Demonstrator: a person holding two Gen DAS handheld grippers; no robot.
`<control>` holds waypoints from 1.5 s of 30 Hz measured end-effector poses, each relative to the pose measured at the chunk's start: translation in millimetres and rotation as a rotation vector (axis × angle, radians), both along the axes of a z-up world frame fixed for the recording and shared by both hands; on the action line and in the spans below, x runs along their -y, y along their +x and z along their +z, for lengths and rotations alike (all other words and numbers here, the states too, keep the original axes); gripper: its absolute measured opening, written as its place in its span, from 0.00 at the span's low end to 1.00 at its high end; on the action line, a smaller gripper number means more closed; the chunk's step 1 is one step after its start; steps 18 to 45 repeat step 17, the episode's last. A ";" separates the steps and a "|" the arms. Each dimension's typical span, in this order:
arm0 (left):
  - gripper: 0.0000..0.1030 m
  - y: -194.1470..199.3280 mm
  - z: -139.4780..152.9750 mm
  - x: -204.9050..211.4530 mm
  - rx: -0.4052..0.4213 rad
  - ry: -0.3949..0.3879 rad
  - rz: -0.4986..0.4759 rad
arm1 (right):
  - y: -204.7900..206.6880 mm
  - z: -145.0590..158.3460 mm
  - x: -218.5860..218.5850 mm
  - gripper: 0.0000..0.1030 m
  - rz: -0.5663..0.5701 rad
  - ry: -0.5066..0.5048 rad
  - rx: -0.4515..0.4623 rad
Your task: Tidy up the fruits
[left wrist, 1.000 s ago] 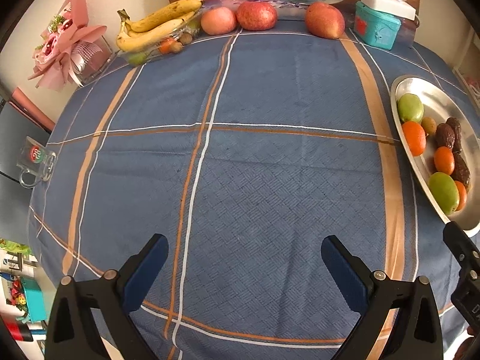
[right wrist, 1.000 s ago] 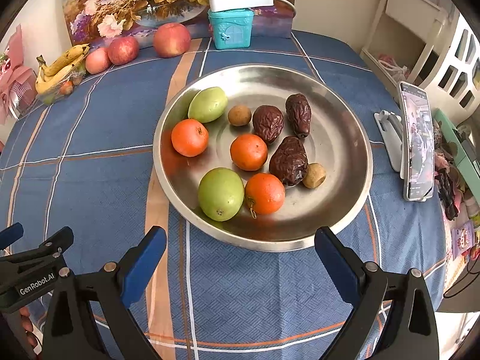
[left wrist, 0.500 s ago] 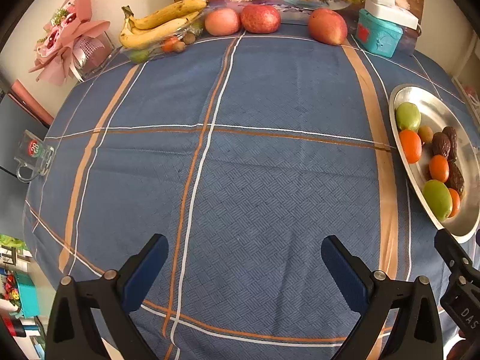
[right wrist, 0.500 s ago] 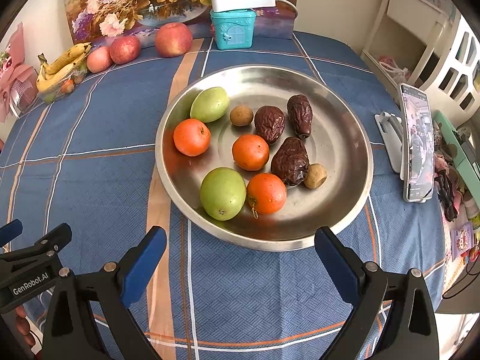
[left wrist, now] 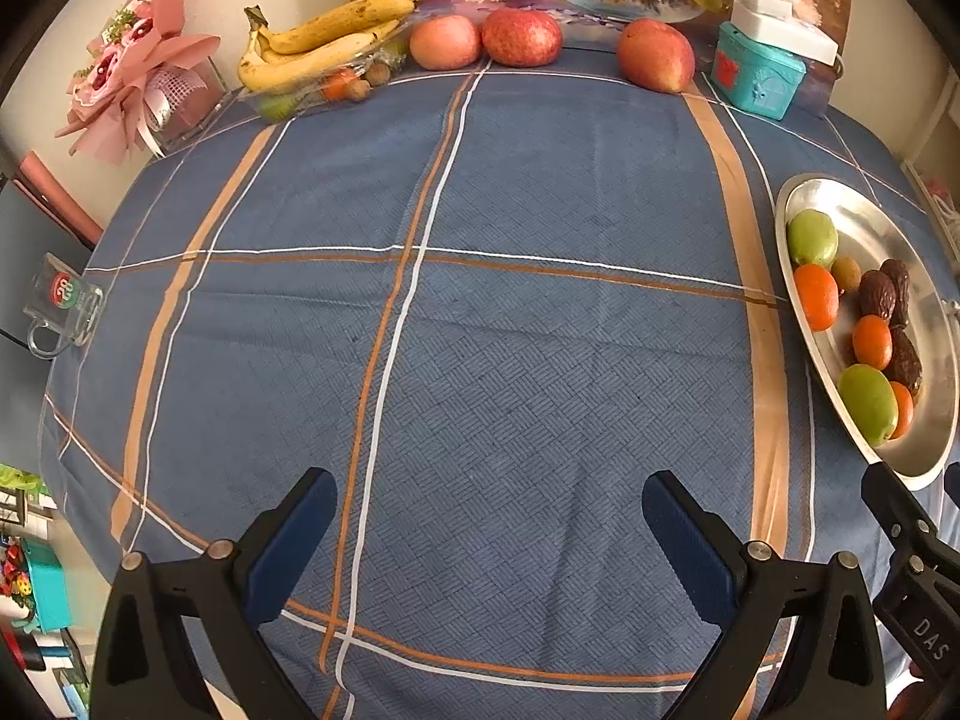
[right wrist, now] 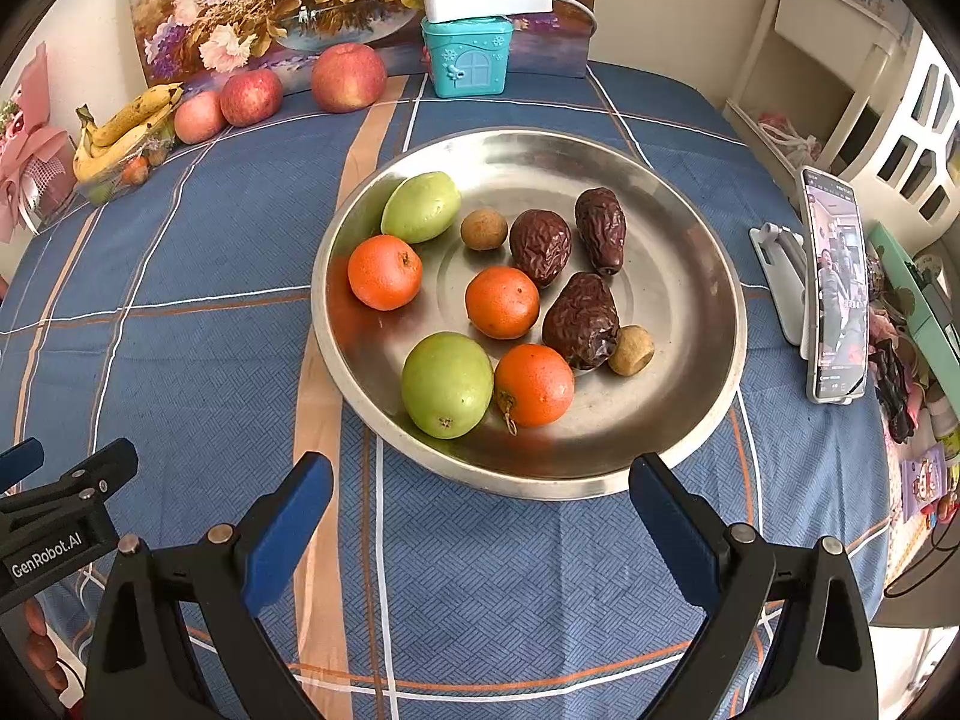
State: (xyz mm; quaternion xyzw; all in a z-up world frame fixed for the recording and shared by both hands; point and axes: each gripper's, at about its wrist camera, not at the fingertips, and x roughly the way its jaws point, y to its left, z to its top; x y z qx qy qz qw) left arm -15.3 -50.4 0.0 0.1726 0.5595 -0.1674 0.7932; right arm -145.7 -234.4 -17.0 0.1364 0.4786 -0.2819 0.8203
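A round steel plate (right wrist: 690,228) holds two green fruits (right wrist: 446,384), three oranges (right wrist: 501,302), three dark wrinkled dates (right wrist: 581,320) and two small brown fruits (right wrist: 630,350). My right gripper (right wrist: 480,510) is open and empty, just in front of the plate's near rim. My left gripper (left wrist: 489,531) is open and empty over bare blue tablecloth; the plate (left wrist: 864,210) lies at its right. Bananas (left wrist: 324,45) and three apples (left wrist: 521,37) sit at the table's far edge.
A teal house-shaped box (right wrist: 468,57) with a white power strip stands at the back by a flower painting. A phone on a stand (right wrist: 834,288) is right of the plate. A pink bouquet (left wrist: 129,78) and a glass mug (left wrist: 63,303) are at the left.
The left gripper has drawn back slightly, so the fruit at the far edge and the plate sit a little lower and further left. The right gripper has barely moved. Both stay open.
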 end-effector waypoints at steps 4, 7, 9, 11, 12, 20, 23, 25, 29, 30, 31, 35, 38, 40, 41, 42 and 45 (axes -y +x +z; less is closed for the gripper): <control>1.00 0.3 -1.0 -0.6 -0.005 0.002 0.004 | 0.1 -0.2 0.4 0.96 0.002 0.000 -0.001; 1.00 0.4 -1.4 -2.3 -0.008 0.002 0.009 | -0.2 -0.7 0.0 0.96 0.002 0.006 -0.003; 1.00 0.5 -1.8 -2.7 -0.009 0.005 0.009 | -0.5 -0.8 -0.3 0.96 0.000 0.008 -0.003; 1.00 0.4 -2.6 -2.5 -0.011 0.007 0.008 | -0.7 -0.9 0.0 0.96 0.000 0.009 -0.003; 1.00 0.5 -2.9 -2.2 -0.011 0.007 0.007 | -0.8 -1.0 0.2 0.96 0.001 0.009 -0.003; 1.00 -3.3 2.4 -2.3 0.018 0.005 0.003 | -1.3 -1.6 -0.3 0.96 0.000 0.010 -0.004; 1.00 -3.3 2.4 -2.3 0.018 0.005 0.003 | -1.3 -1.6 -0.3 0.96 0.000 0.010 -0.004; 1.00 -3.3 2.4 -2.3 0.018 0.005 0.003 | -1.3 -1.6 -0.3 0.96 0.000 0.010 -0.004; 1.00 -3.3 2.4 -2.3 0.018 0.005 0.003 | -1.3 -1.6 -0.3 0.96 0.000 0.010 -0.004; 1.00 -3.3 2.4 -2.3 0.018 0.005 0.003 | -1.3 -1.6 -0.3 0.96 0.000 0.010 -0.004; 1.00 -3.3 2.4 -2.3 0.018 0.005 0.003 | -1.3 -1.6 -0.3 0.96 0.000 0.010 -0.004; 1.00 -3.3 2.4 -2.3 0.018 0.005 0.003 | -1.3 -1.6 -0.3 0.96 0.000 0.010 -0.004; 1.00 -3.3 2.4 -2.3 0.018 0.005 0.003 | -1.3 -1.6 -0.3 0.96 0.000 0.010 -0.004; 1.00 -3.3 2.4 -2.3 0.018 0.005 0.003 | -1.3 -1.6 -0.3 0.96 0.000 0.010 -0.004; 1.00 -3.3 2.4 -2.3 0.018 0.005 0.003 | -1.3 -1.6 -0.3 0.96 0.000 0.010 -0.004; 1.00 -3.3 2.4 -2.3 0.018 0.005 0.003 | -1.3 -1.6 -0.3 0.96 0.000 0.010 -0.004; 1.00 -3.3 2.4 -2.3 0.018 0.005 0.003 | -1.3 -1.6 -0.3 0.96 0.000 0.010 -0.004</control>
